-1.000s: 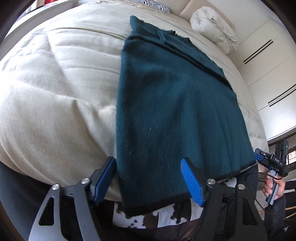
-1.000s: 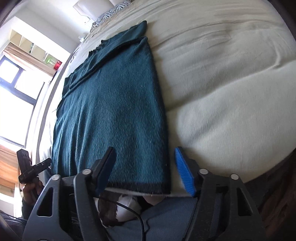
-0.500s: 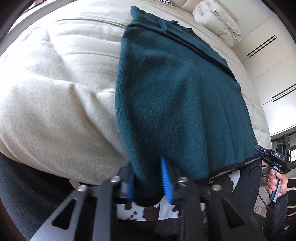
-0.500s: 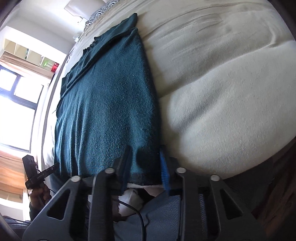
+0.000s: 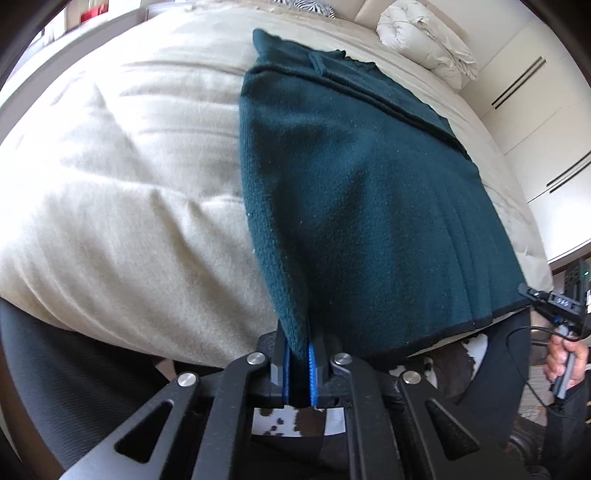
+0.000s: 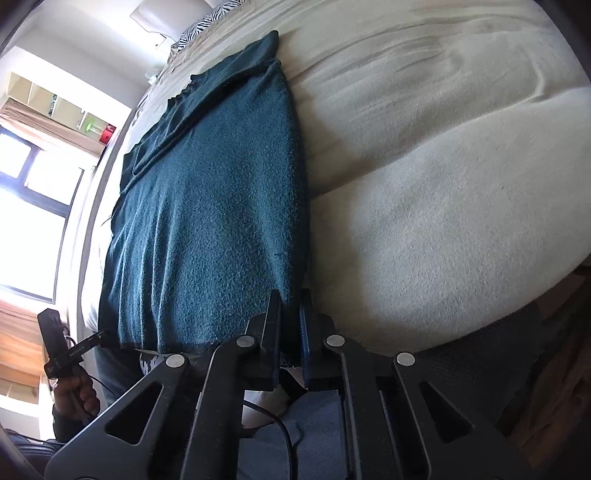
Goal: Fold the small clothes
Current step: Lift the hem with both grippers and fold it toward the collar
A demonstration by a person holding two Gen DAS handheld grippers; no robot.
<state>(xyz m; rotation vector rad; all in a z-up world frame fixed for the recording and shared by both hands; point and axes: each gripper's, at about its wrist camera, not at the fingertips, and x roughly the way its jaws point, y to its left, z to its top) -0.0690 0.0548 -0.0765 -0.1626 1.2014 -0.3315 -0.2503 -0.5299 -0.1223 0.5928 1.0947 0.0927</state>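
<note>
A dark teal knitted garment (image 5: 369, 203) with a black hem lies flat along the cream bed (image 5: 129, 184), its hem hanging over the near edge. My left gripper (image 5: 297, 343) has its jaws closing down on the garment's near left hem corner, and the blue pads press the bunched cloth. In the right wrist view the same teal garment (image 6: 207, 221) stretches away. My right gripper (image 6: 291, 306) has its jaws closing on the near right hem corner, with cloth pinched between the pads.
A rolled white duvet (image 5: 428, 40) and a zebra-print pillow (image 5: 314, 5) lie at the bed's far end. White cupboards (image 5: 535, 110) stand to the right, a window (image 6: 33, 206) to the left. A person's legs and a cow-print rug (image 5: 291, 424) are below the grippers.
Both grippers went from wide open around the hem corners to clamped on them. The cloth at each corner is now gathered and pulled up slightly between the pads.
</note>
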